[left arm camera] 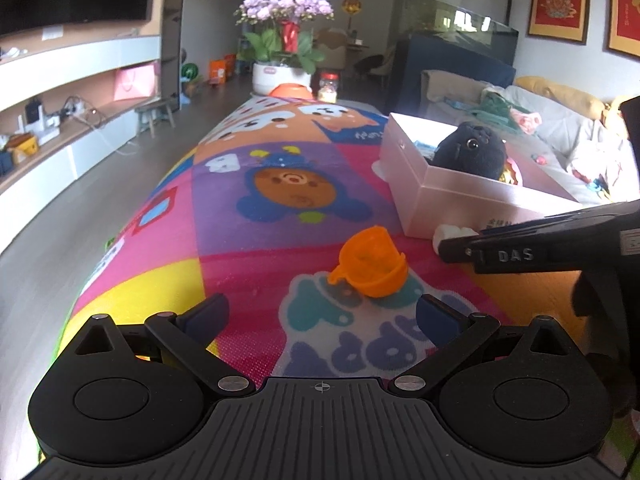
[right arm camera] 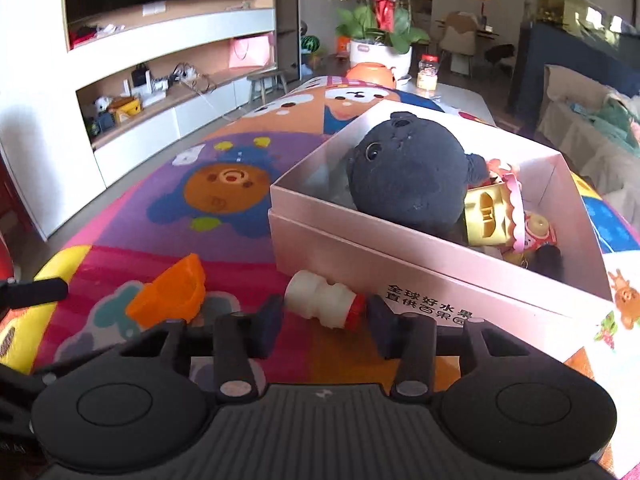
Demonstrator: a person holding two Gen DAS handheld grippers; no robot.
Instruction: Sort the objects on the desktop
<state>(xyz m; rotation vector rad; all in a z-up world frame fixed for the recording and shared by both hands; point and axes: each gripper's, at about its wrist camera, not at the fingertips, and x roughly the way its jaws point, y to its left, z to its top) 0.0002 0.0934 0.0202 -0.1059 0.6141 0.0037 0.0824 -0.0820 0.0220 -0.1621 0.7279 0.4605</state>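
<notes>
A small white bottle (right arm camera: 320,304) with a red cap lies on its side on the colourful mat (right arm camera: 224,240), just in front of the pink box (right arm camera: 400,256). My right gripper (right arm camera: 326,322) is shut on it, one pad at its base and one at its cap. An orange toy cup (left arm camera: 372,264) lies tipped over on the mat to the bottle's left. My left gripper (left arm camera: 320,312) stands open just short of the cup, nothing between its fingers. The box holds a black plush toy (right arm camera: 404,176) and a yellow toy (right arm camera: 492,212).
A flower pot (left arm camera: 280,76), an orange bowl (left arm camera: 290,90) and a jar (left arm camera: 329,86) stand at the table's far end. A shelf unit (left arm camera: 80,92) runs along the left wall. A sofa with clutter (left arm camera: 560,132) lies to the right.
</notes>
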